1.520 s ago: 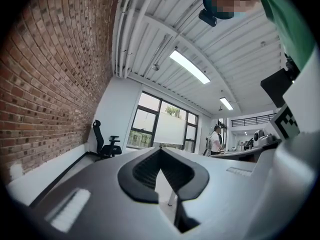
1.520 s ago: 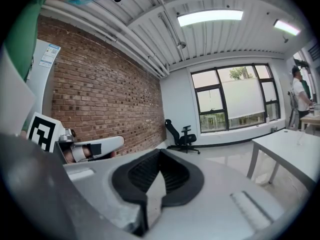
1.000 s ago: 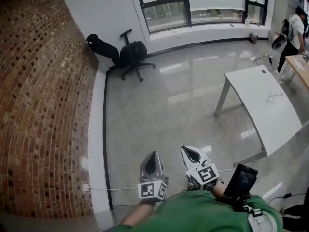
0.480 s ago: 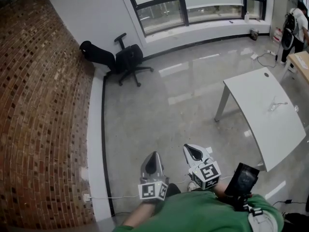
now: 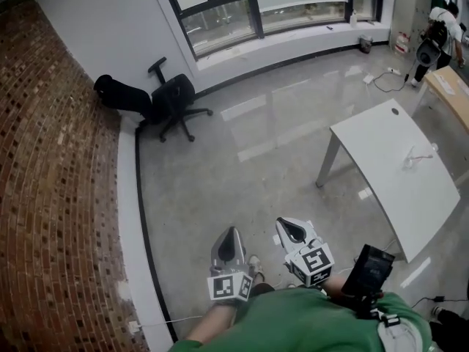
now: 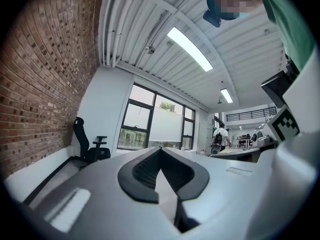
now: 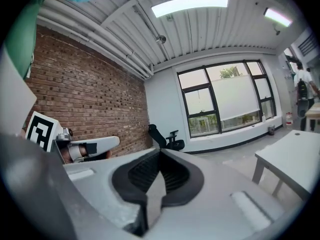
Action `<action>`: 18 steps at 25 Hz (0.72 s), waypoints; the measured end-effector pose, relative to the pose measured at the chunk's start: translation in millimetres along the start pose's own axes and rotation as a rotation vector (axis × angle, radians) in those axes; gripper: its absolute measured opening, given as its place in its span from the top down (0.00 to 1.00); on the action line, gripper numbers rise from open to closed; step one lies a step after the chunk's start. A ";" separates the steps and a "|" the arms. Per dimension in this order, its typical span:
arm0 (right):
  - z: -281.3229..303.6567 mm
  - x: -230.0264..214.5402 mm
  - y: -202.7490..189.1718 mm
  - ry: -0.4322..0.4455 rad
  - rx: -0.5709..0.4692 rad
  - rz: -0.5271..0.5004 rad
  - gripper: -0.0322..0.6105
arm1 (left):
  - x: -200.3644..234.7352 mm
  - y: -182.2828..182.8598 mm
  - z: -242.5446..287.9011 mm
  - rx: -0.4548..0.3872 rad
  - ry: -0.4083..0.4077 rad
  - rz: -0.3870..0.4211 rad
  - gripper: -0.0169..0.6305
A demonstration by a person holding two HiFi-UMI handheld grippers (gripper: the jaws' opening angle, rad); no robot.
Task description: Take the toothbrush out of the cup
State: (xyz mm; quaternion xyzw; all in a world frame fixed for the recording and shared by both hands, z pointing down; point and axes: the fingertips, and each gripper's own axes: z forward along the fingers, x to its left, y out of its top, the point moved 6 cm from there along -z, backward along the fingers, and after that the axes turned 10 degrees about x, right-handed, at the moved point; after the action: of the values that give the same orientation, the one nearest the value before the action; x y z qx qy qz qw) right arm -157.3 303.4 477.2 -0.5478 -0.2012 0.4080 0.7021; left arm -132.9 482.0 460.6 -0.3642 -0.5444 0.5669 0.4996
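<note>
So the whole view has swung over the last second. The brick wall [image 5: 51, 160] takes up less of the left side than it did, and more of the shiny grey floor [image 5: 242, 152] shows. The white table [image 5: 388, 174] has slid in from the right and looks nearer, while the black office chair [image 5: 172, 101] has drifted up and left toward the corner. My read is that the person is walking or turning toward that table, so this is just getting into position and the actual job hasn't started.

Both tongs sit in the same spot in front of the green shirt as before. The left gripper [image 5: 231, 235] is pinched fully together with nothing in it, and the right gripper [image 5: 287, 227] is the same, closed and empty.

As for containers, I can't see any. There's no cup and no toothbrush in any of the views. The only candidate is a small pale thing [image 5: 419, 155] lying on the table, and it's too tiny to tell what it is.
</note>
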 end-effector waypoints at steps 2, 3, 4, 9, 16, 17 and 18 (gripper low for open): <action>17.2 -2.1 10.1 -0.030 0.000 0.005 0.95 | 14.2 7.2 19.8 -0.001 -0.035 -0.002 0.97; 25.7 -1.9 16.2 -0.043 -0.002 0.004 0.95 | 22.0 12.0 29.1 -0.002 -0.050 -0.002 0.97; 34.4 -1.7 22.5 -0.056 -0.004 0.001 0.95 | 30.0 16.7 38.5 -0.005 -0.066 -0.003 0.97; 76.5 -2.0 42.5 -0.143 -0.007 0.012 0.95 | 67.2 29.8 81.3 0.006 -0.153 -0.008 0.97; 96.8 -15.8 51.9 -0.306 -0.010 0.071 0.95 | 79.5 29.8 138.0 0.054 -0.321 -0.008 0.97; 93.5 -20.0 51.0 -0.335 -0.011 0.082 0.95 | 74.9 28.6 144.4 0.062 -0.350 -0.009 0.97; 88.7 -25.3 49.1 -0.368 -0.012 0.094 0.95 | 68.0 26.8 150.9 0.069 -0.386 -0.007 0.97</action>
State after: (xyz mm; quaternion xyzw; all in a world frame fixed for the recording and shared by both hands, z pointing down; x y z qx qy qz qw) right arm -254.2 340.3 463.9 -0.4768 -0.3029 0.5327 0.6302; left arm -297.9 511.8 464.7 -0.2293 -0.6117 0.6428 0.4000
